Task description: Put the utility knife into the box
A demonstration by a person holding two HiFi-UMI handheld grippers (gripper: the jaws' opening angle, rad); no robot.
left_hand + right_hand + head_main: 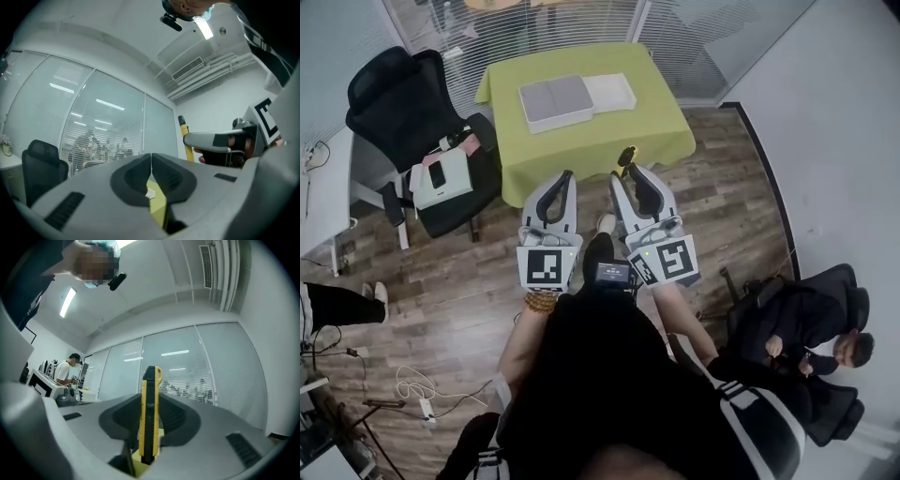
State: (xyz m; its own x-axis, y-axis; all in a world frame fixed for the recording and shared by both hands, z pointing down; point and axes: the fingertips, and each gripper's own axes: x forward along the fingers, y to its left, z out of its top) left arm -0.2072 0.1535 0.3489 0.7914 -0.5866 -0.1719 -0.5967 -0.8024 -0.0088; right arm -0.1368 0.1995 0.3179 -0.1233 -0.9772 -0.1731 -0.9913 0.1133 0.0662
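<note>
The utility knife [626, 156] is yellow and black. It stands upright between the pads of my right gripper [624, 174], which is shut on it, and its tip pokes past the fingertips. In the right gripper view the knife [149, 427] fills the gap of that gripper [151, 401]. My left gripper [567, 175] is beside it, shut and empty; its jaws meet in a thin seam [151, 157]. The box [555, 101] lies on the green table [591, 141] ahead of both grippers, a grey part next to a white part [610, 91]. Both grippers hang short of the table's near edge.
A black office chair [412, 103] at the left carries a white box with a phone [441, 178]. A person sits in another chair at the lower right [806, 328]. Cables lie on the wooden floor [417, 384]. Glass walls with blinds stand behind the table.
</note>
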